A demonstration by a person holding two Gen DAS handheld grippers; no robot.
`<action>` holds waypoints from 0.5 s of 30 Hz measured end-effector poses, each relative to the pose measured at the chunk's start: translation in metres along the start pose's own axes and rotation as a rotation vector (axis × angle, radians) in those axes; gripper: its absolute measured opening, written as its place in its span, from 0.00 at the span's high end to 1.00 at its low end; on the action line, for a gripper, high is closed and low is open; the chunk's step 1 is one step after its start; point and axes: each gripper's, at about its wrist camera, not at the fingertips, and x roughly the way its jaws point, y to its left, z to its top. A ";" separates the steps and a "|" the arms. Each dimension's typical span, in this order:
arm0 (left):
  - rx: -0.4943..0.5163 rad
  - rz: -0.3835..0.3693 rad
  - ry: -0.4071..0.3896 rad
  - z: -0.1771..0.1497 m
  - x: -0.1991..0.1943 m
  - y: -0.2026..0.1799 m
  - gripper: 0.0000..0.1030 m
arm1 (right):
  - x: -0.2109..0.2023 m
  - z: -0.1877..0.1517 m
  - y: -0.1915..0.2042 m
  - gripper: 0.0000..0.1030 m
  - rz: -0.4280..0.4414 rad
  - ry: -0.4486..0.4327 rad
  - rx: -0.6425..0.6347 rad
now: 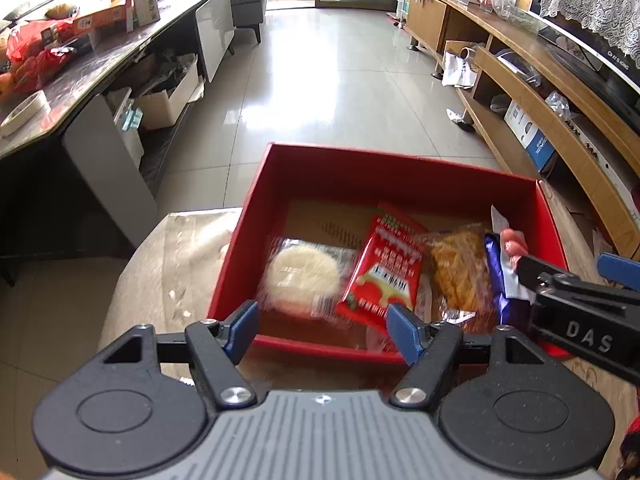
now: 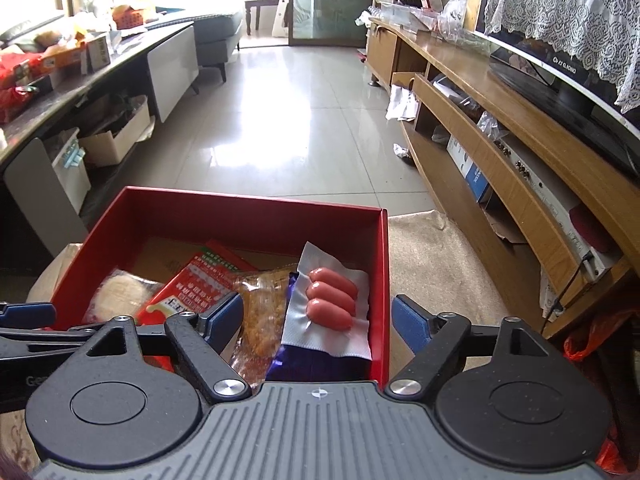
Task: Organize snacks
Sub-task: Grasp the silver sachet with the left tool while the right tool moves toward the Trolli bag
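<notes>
Now both tools, left tool (image 1: 322,326) and right tool (image 2: 318,322), hang released over the red box (image 1: 384,174); probably next, fetching another snack.

red box (image 2: 248,212) on beige-covered table (image 2: 424,248)

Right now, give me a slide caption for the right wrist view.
Open right gripper above a red box holding a sausage pack and other wrapped snacks.
</notes>
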 end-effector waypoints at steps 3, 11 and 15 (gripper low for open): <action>-0.012 -0.007 0.028 -0.010 -0.002 0.010 0.35 | -0.006 -0.004 0.002 0.16 0.004 0.007 -0.005; -0.072 -0.006 0.099 -0.040 -0.007 0.041 0.35 | -0.020 -0.021 0.010 0.16 0.024 0.040 -0.030; -0.096 0.018 0.129 -0.056 -0.004 0.055 0.35 | -0.027 -0.034 0.011 0.16 0.023 0.058 -0.044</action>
